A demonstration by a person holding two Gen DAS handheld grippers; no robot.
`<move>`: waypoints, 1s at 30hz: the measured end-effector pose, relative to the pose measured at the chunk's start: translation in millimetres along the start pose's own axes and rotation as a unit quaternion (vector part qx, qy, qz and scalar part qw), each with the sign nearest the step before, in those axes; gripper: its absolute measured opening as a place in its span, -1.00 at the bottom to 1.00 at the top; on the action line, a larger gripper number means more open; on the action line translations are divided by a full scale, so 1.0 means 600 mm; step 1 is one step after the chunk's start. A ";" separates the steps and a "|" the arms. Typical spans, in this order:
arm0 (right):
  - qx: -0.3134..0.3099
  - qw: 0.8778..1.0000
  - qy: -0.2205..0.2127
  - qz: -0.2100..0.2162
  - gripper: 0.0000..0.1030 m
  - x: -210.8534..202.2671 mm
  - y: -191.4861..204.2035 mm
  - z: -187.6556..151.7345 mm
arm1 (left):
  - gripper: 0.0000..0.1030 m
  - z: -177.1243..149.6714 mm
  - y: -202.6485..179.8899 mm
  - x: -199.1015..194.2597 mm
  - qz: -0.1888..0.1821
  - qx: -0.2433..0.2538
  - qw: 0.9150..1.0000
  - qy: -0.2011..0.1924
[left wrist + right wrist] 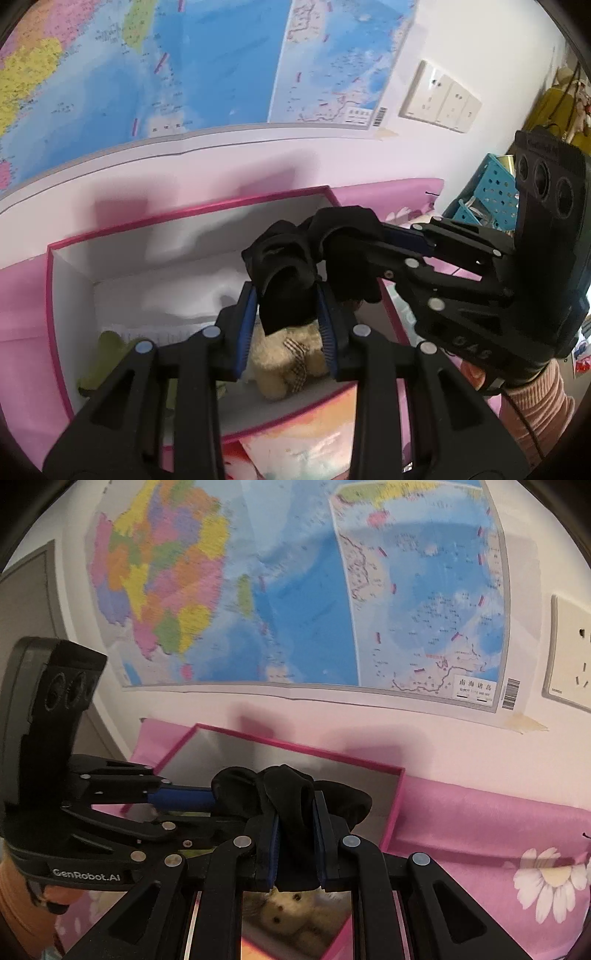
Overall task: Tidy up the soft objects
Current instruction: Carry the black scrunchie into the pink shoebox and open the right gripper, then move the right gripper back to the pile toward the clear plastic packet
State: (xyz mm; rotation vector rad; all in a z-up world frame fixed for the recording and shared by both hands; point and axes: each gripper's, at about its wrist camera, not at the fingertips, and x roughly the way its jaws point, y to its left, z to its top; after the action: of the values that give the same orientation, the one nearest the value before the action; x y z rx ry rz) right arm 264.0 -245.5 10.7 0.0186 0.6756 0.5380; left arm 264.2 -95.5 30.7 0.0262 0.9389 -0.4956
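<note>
Both the left gripper (286, 314) and right gripper (295, 834) have jaws clenched on one black cloth (295, 254). It bunches between them. A teddy bear (291, 358) lies below the jaws in the pink box (59, 332).

A crumpled black cloth (295, 273) hangs bunched above the open pink-rimmed box (59, 332), over the beige plush bear (291, 358) inside.

The left wrist view looks forward and down along its own fingers into the pink-rimmed box (184, 218), close above it, with the wall map (147, 66) beyond. The right wrist view sits close too, tilted less steeply — more of the map (295, 590) fills it, somewhat blurred. Both share the box (295, 744), the map, the wall socket (439, 98) and the black cloth (295, 266) — and each shows the other gripper, the right gripper (354, 258) and the left gripper (221, 794).
</note>
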 end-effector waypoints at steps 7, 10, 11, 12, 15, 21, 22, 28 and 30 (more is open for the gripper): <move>-0.005 0.998 0.019 -0.063 -0.55 0.048 -0.013 -0.002 | 0.12 0.006 0.010 0.002 0.029 -0.024 0.999 -0.002; 0.002 0.998 0.005 -0.068 -0.49 0.030 -0.017 -0.015 | 0.12 -0.010 0.001 -0.026 0.038 -0.009 0.999 -0.032; 0.005 0.998 0.002 -0.066 -0.47 0.024 -0.017 -0.017 | 0.12 -0.018 -0.004 -0.040 0.036 -0.002 0.998 -0.043; 0.010 0.998 0.002 -0.057 -0.46 0.017 -0.017 -0.020 | 0.12 -0.021 -0.007 -0.051 0.034 0.003 0.998 -0.053; 0.014 0.999 -0.006 -0.039 -0.41 -0.021 -0.011 -0.036 | 0.12 -0.047 -0.021 -0.099 0.007 0.023 0.996 -0.087; 0.010 0.999 -0.021 0.023 -0.29 -0.124 0.014 -0.088 | 0.13 -0.128 -0.054 -0.189 -0.035 0.067 0.988 -0.133; 0.007 0.999 -0.020 0.030 -0.29 -0.139 0.020 -0.098 | 0.13 -0.140 -0.058 -0.198 -0.036 0.073 0.988 -0.135; -0.002 0.997 0.006 0.074 -0.27 -0.204 0.052 -0.171 | 0.14 -0.233 -0.097 -0.218 -0.062 0.114 0.984 -0.123; 0.002 0.996 0.019 0.089 -0.27 -0.215 0.060 -0.196 | 0.15 -0.264 -0.104 -0.218 -0.076 0.113 0.985 -0.110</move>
State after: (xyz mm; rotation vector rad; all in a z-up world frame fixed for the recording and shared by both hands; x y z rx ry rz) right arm 93.2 -294.4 1.2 0.0739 0.7165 0.7102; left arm 53.1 -62.0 49.3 0.1030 0.6675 -0.7300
